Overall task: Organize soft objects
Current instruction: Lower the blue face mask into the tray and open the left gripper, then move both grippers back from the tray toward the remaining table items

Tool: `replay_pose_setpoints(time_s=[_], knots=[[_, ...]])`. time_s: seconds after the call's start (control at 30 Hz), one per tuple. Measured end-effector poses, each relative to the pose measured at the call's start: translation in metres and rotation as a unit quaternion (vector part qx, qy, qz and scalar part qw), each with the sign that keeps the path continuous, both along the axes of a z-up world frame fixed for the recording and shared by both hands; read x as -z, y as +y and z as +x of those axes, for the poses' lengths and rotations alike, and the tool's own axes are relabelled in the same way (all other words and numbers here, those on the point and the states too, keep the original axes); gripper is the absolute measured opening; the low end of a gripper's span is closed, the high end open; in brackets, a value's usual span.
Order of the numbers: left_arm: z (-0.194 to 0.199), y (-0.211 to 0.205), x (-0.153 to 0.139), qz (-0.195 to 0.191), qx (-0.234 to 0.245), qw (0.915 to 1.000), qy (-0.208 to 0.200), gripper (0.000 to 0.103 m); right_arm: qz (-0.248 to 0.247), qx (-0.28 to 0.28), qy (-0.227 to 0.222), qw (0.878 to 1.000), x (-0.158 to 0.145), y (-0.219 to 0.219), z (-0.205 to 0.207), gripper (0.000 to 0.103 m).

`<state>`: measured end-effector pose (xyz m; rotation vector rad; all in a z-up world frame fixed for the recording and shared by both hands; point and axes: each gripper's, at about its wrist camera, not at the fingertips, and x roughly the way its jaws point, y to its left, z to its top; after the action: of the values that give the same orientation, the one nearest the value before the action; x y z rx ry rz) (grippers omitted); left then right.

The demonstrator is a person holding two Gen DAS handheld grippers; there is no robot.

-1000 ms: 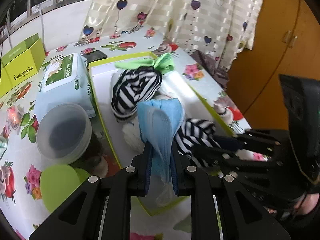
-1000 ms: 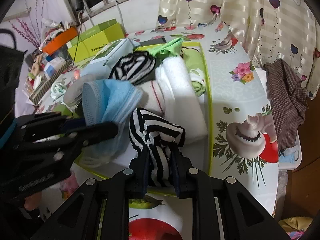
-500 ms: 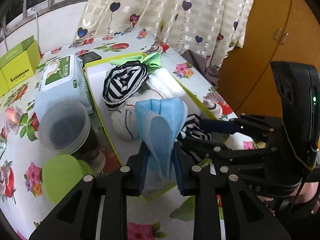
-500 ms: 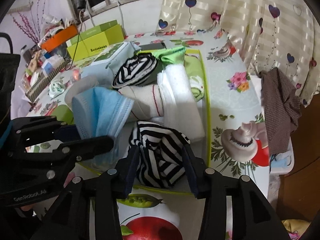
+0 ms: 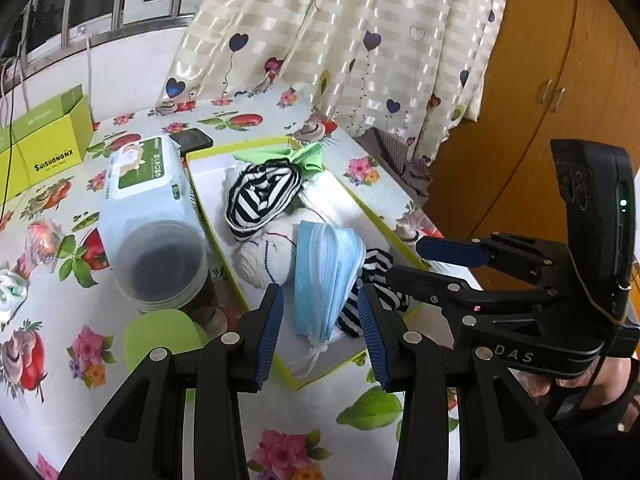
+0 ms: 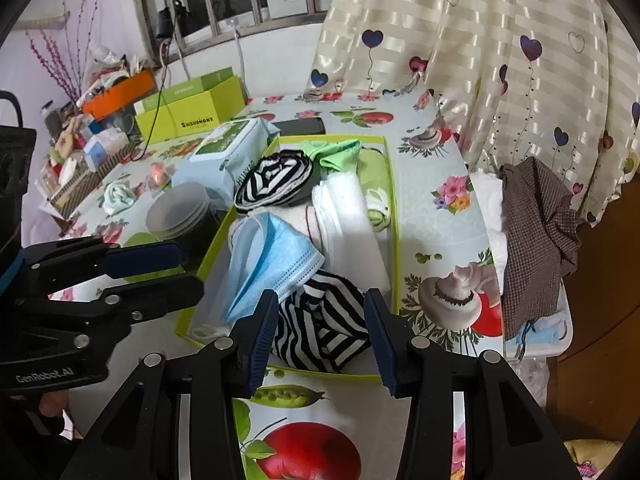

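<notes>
Both the left gripper (image 5: 320,320) and right gripper (image 6: 320,328) gape, released; floral surface (image 5: 60,360), curtain (image 5: 340,40) at 12 o'clock.

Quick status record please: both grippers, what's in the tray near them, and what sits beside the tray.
left gripper: open, jaws either side of the blue face mask, not clamping it
right gripper: open, jaws either side of the striped cloth
tray: yellow-green rim, holds mask, two striped cloths, white towel, green cloth
mask position: near end of tray, leaning on the near striped cloth
beside tray: wipes pack, lidded jar
</notes>
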<state>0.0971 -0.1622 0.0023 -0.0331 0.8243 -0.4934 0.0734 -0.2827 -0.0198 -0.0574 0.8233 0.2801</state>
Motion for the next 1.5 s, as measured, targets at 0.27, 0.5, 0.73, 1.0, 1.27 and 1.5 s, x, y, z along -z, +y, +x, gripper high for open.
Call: replay_pose_setpoints(time_s=[0.27, 0.5, 0.73, 1.0, 1.27, 1.5], knots=[[-0.015, 0.012, -0.010, -0.012, -0.013, 0.9998, -0.010, 0.040, -0.002, -0.008, -0.012, 1.000, -0.013, 0.011, -0.008, 0.044], [-0.029, 0.028, -0.022, -0.026, -0.029, 0.9990, -0.025, 0.040, -0.001, -0.022, -0.028, 0.999, -0.028, 0.026, -0.020, 0.044], [-0.043, 0.043, -0.032, -0.029, -0.042, 0.9979, -0.040, 0.040, -0.002, -0.039, -0.037, 0.999, -0.037, 0.044, -0.028, 0.044], [-0.052, 0.062, -0.036, -0.028, -0.063, 0.9965, -0.047, 0.040, 0.004, -0.061, -0.040, 0.997, -0.043, 0.061, -0.033, 0.044], [-0.056, 0.076, -0.037, -0.026, -0.084, 0.9947, -0.054, 0.040, 0.010, -0.078, -0.036, 0.996, -0.043, 0.076, -0.031, 0.044], [-0.058, 0.086, -0.036, -0.028, -0.096, 0.9935, -0.054, 0.040, 0.004, -0.092, -0.034, 0.995, -0.041, 0.088, -0.030, 0.044]])
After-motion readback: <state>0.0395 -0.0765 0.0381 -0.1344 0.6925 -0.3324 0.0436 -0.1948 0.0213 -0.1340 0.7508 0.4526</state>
